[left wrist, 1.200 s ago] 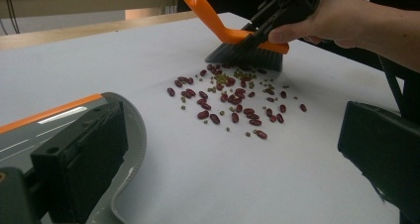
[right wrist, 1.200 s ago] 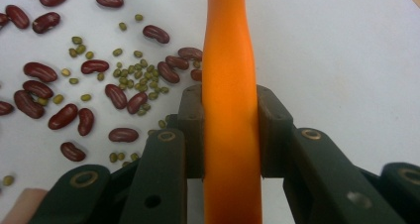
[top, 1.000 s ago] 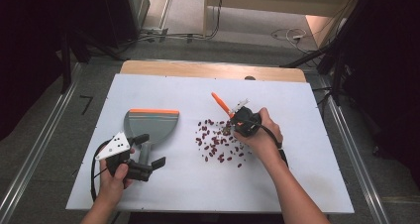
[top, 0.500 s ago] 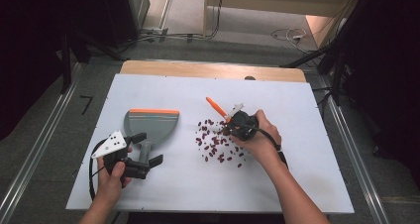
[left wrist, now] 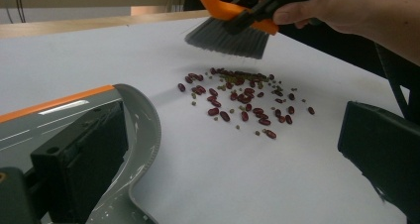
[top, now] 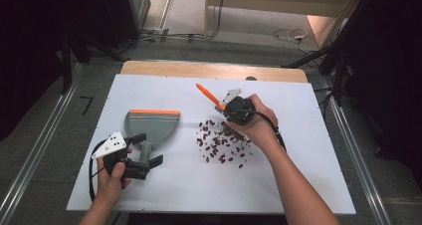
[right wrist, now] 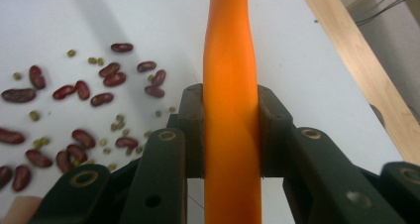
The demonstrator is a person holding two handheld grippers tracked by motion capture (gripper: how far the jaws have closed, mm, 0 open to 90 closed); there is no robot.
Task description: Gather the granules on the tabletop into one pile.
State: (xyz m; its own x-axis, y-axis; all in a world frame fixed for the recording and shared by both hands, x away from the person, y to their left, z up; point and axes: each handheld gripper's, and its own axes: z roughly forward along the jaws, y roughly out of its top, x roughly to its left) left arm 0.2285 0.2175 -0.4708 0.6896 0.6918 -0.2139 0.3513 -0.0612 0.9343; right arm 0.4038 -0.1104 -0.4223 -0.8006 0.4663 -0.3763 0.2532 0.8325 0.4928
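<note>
A grey dustpan [top: 149, 123] with an orange front edge lies on the left of the white table [top: 308, 175]. My left gripper [top: 149, 149] is open at the pan's handle, its jaws wide apart, and the handle lies close to the left one [left wrist: 79, 159]. Dark red beans and small green ones [top: 221, 143] are scattered in the middle of the table. My right gripper [top: 234, 108] is shut on the orange handle [right wrist: 230, 60] of a brush. The grey bristles [left wrist: 228, 38] hang just above the far side of the beans [left wrist: 237, 97].
A wooden strip [top: 214, 70] runs along the table's far edge. Metal rails and cables [top: 179, 36] lie on the floor around the table. Bare white surface lies to the right of the beans and in front of them.
My right gripper has lifted the brush and carried it a little away and to the left, off the table above the beans. The left gripper and dustpan have stayed put.
</note>
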